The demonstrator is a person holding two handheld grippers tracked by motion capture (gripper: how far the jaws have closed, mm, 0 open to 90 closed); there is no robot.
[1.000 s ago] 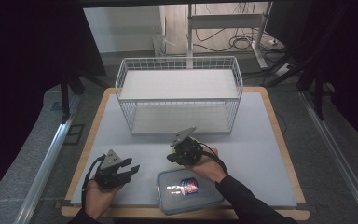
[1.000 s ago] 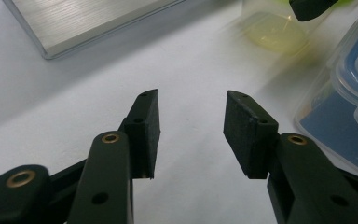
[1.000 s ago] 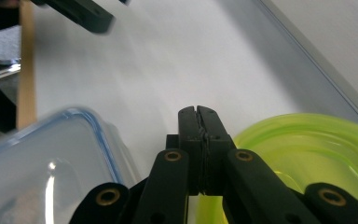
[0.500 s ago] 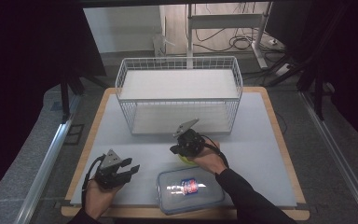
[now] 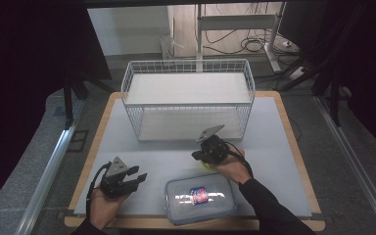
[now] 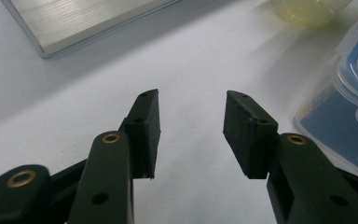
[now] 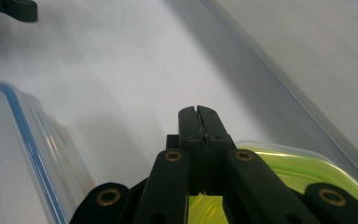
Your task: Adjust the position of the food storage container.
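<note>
My right gripper (image 5: 197,156) (image 7: 199,109) is shut, its jaws pressed flat together low over the table. A yellow-green translucent container (image 5: 206,165) (image 7: 303,172) lies directly under it; I cannot tell whether the jaws pinch any of it. The same container appears pale yellow (image 6: 303,9) far off in the left gripper view. A clear lidded box with a blue seal (image 5: 200,196) (image 6: 349,79) (image 7: 18,149) lies at the front of the table between the two hands. My left gripper (image 5: 138,176) (image 6: 192,100) rests at the front left, open, with only bare table between its pads.
A white wire basket (image 5: 186,98) with a flat shelf stands across the back of the white table (image 5: 274,147); its metal base edge (image 6: 88,18) (image 7: 284,88) lies close ahead of both grippers. Dark curtains flank the table.
The right gripper has slid right and a little toward the basket, with the yellow-green container still beneath it. The left gripper has stayed put.
</note>
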